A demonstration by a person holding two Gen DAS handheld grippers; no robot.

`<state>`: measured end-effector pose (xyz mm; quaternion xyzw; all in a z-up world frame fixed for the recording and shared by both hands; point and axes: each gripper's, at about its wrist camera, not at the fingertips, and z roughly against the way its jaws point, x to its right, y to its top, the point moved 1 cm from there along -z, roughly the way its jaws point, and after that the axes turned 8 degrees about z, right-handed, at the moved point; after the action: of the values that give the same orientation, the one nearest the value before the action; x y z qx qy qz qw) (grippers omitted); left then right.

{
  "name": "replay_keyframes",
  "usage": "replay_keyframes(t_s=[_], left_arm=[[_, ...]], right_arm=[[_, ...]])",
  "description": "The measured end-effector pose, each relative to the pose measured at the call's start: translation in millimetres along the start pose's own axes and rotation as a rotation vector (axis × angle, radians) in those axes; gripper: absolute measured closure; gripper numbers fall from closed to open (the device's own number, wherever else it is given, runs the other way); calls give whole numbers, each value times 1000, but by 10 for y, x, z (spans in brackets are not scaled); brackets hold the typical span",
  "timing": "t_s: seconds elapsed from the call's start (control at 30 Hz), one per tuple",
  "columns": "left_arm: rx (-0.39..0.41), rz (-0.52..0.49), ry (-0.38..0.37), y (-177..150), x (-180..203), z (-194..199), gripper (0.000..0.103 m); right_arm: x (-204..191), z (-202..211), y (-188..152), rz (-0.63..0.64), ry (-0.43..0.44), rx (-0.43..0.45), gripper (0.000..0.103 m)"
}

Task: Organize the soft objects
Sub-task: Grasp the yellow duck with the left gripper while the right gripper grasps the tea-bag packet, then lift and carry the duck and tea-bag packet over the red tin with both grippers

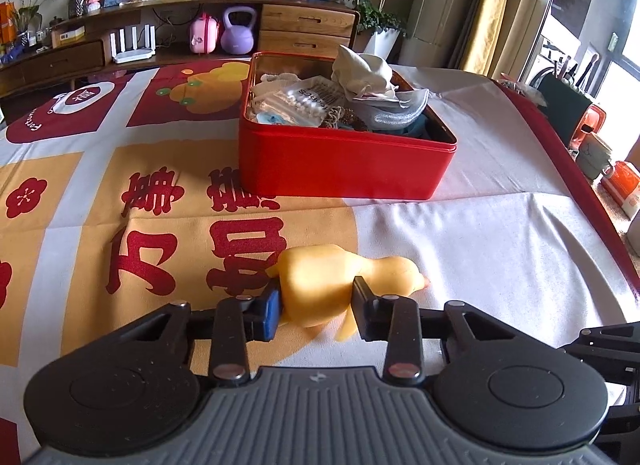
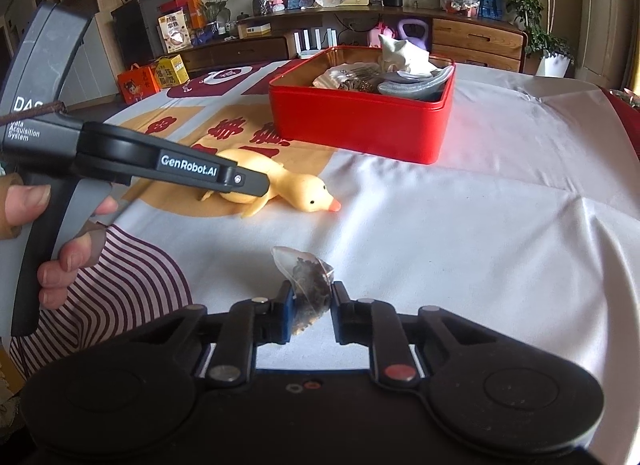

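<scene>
A soft yellow duck toy [image 1: 320, 281] lies on the tablecloth, beak to the right. My left gripper [image 1: 316, 305] is shut on its body, both pads pressing into its sides. The right wrist view shows that same duck [image 2: 308, 193] with the left gripper [image 2: 260, 185] over its rear half. My right gripper [image 2: 313, 305] is shut on a pyramid tea bag [image 2: 308, 281] with dark leaves inside, which rests on the white cloth. Behind both stands an open red tin [image 1: 340, 161] [image 2: 360, 121] that holds a white cloth [image 1: 360, 69], a packet of cotton swabs [image 1: 296, 101] and other soft items.
A person's hand [image 2: 60, 265] holds the left gripper's handle above striped fabric [image 2: 120, 285]. The table's right edge [image 1: 580, 185] drops off beside cups and boxes. A wooden sideboard [image 1: 308, 25] with a purple kettlebell [image 1: 238, 31] runs behind the table.
</scene>
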<state>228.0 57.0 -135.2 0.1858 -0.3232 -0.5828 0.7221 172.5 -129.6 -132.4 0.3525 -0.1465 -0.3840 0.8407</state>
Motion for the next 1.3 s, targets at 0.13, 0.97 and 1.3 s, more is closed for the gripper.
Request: replay_keyframes(t_s=[0.13,0.97,1.3], left_arm=[[-4,-3,1,-22,21,48,69],[31,38,-38,114,235,857,69],[87,23,-56,387,369,1095,69]], right_arm=[[17,87,5,-15,-3,15,86],[84,815,332,-71,17,116,85],[239,1002,621,-73,8,167,85]])
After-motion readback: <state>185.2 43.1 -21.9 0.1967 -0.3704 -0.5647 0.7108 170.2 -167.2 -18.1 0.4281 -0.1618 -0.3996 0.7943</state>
